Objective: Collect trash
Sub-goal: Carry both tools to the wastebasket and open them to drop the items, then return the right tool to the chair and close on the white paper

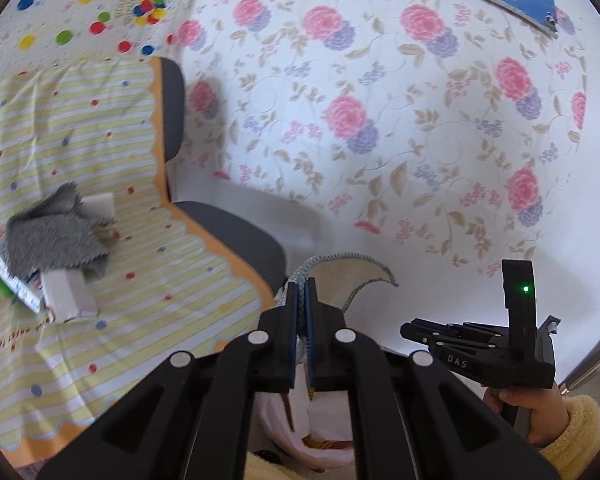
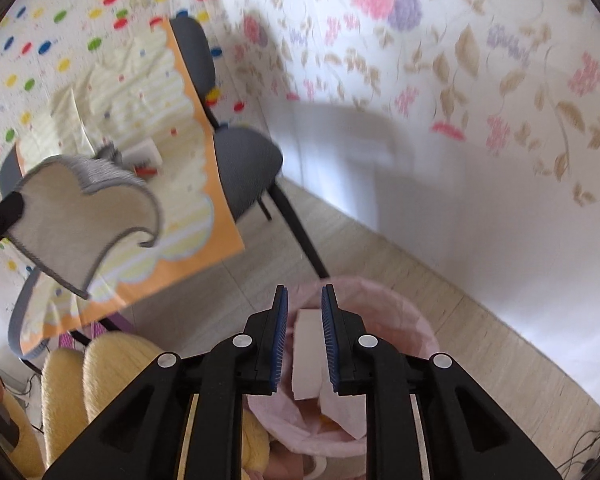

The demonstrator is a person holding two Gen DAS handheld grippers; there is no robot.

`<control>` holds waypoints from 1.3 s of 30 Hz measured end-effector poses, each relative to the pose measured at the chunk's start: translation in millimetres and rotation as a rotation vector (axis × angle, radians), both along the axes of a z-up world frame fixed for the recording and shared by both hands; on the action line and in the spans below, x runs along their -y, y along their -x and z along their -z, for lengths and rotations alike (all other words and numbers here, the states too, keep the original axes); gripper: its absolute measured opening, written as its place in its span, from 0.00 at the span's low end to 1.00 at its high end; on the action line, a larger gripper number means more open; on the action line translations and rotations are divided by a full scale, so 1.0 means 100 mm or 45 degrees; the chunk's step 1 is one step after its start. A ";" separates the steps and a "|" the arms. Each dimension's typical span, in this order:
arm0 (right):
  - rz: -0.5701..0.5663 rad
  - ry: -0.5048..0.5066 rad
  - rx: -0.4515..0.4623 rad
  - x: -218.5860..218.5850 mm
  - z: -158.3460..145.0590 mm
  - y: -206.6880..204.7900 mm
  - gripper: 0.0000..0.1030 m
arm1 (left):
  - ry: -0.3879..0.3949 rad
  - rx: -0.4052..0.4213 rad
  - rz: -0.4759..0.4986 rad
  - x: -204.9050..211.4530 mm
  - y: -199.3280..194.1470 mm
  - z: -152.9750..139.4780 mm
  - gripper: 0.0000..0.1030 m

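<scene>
Against floral wallpaper [image 1: 380, 100], the left tool [image 1: 303, 292] is clamped on a beige grey-edged fabric piece [image 1: 348, 276] above the pink trash bag [image 1: 276, 432], beside a striped-cloth chair [image 1: 236, 232], while from the right wrist the right tool [image 2: 305, 300] gapes empty over that bag [image 2: 412, 320].

Home room, floral wallpaper [image 1: 380, 120], grey chair [image 2: 240, 160] draped with striped cloth [image 1: 80, 160], wood-look floor [image 2: 420, 300], pink-lined bin [image 2: 400, 320]

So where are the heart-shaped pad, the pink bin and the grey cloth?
Pad [image 2: 88, 216]: right wrist view, its beige face.
Bin [image 2: 416, 336]: right wrist view, its pink rim.
Cloth [image 1: 52, 236]: left wrist view, its middle.
</scene>
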State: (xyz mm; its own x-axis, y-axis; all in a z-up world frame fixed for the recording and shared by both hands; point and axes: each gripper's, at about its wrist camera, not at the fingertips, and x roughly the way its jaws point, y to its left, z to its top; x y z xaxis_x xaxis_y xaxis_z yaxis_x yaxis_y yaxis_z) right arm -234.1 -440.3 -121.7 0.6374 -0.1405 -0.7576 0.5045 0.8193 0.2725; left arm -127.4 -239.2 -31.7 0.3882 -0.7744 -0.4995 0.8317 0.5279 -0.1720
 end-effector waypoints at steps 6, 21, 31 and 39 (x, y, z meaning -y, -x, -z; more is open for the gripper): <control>0.047 0.049 0.063 0.11 -0.20 0.14 0.20 | -0.068 -0.106 0.085 0.35 0.00 0.31 0.01; 0.075 0.027 0.064 0.26 -0.13 0.20 0.24 | -0.263 -0.258 0.183 0.78 -0.08 0.95 0.35; 0.073 0.068 0.119 0.12 -0.33 0.08 0.33 | -0.249 -0.322 0.271 0.88 -0.07 0.92 0.44; 0.137 0.086 0.123 0.21 -0.39 0.20 0.36 | -0.332 -0.322 0.275 0.95 0.00 0.98 0.61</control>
State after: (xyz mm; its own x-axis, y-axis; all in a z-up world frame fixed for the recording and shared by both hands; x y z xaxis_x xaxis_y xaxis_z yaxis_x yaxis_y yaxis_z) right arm -254.6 -461.0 -82.7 0.6854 -0.2601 -0.6801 0.5642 0.7802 0.2702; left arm -126.9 -333.8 -129.3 0.0710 -0.6597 -0.7481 0.8769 0.3988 -0.2685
